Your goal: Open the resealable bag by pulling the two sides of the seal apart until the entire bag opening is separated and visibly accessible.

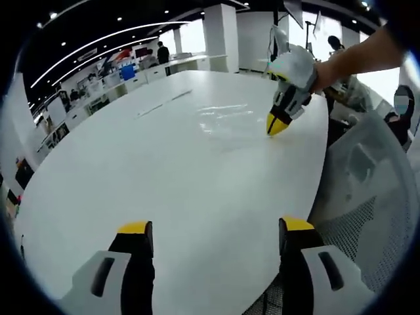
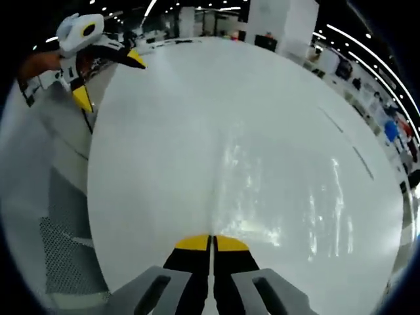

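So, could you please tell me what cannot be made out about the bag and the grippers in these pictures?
- Clear plastic resealable bag: right gripper view, its seal and outline are lost in glare on the white round table.
- Right gripper: jaws look closed at the bag's edge, but whether they pinch film is hidden.
- Left gripper: left gripper view, jaws apart, bases cut off by the bottom edge.

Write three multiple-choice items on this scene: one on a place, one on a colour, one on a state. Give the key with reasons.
1. Where does the clear bag lie?
A. on the white table
B. on the mesh chair
C. on the floor

2. What colour are the gripper fingertips?
A. red
B. yellow
C. green

3. How do the right gripper fingers stand?
A. wide apart
B. shut at the bag's edge
C. holding a cup

Key: A, it lies flat on the tabletop; B, yellow caps on the left gripper; B, the tips meet over the bag's edge.
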Motion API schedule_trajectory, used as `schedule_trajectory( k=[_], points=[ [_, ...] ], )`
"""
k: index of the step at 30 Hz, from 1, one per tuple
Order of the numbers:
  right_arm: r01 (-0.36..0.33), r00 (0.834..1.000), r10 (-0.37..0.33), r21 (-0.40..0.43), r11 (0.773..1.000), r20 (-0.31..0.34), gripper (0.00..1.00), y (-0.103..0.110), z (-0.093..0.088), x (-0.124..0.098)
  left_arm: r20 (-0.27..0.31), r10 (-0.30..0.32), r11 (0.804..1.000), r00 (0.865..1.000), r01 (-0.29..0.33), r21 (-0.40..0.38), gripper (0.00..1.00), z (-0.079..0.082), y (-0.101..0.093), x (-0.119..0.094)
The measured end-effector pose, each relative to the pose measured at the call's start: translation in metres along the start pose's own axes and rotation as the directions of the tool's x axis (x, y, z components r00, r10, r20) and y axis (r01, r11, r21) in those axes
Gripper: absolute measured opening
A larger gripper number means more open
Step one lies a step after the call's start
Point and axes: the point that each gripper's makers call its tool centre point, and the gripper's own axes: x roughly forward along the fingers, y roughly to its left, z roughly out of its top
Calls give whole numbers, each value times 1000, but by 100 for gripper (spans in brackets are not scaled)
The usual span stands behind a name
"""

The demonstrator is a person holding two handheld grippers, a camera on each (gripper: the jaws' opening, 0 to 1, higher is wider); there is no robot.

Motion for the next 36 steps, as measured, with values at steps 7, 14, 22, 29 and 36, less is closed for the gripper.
schedule_trajectory(
  k=[7, 14, 22, 29, 36],
  points=[
    [-59, 998, 60, -67, 996, 6, 0, 23, 4, -6, -2, -35, 999, 999, 35, -17, 75, 2, -4, 12],
    [-92, 995, 95, -149, 984, 14, 0, 32, 20, -13, -10, -45, 998, 999, 45, 48, 72, 8, -2, 14],
    [-114, 993, 121, -239, 964, 15, 0, 37, 38, -23, -1, -55, 992, 998, 55, 118, 68, 22, 2, 19],
    [-144, 989, 150, -270, 952, 2, 0, 43, 42, -29, 3, -70, 984, 998, 69, 162, 64, 32, 1, 21],
    [-165, 986, 164, -298, 940, -29, 0, 44, 46, -37, 47, -119, 975, 992, 108, 195, 58, 46, -8, 22]
  ],
)
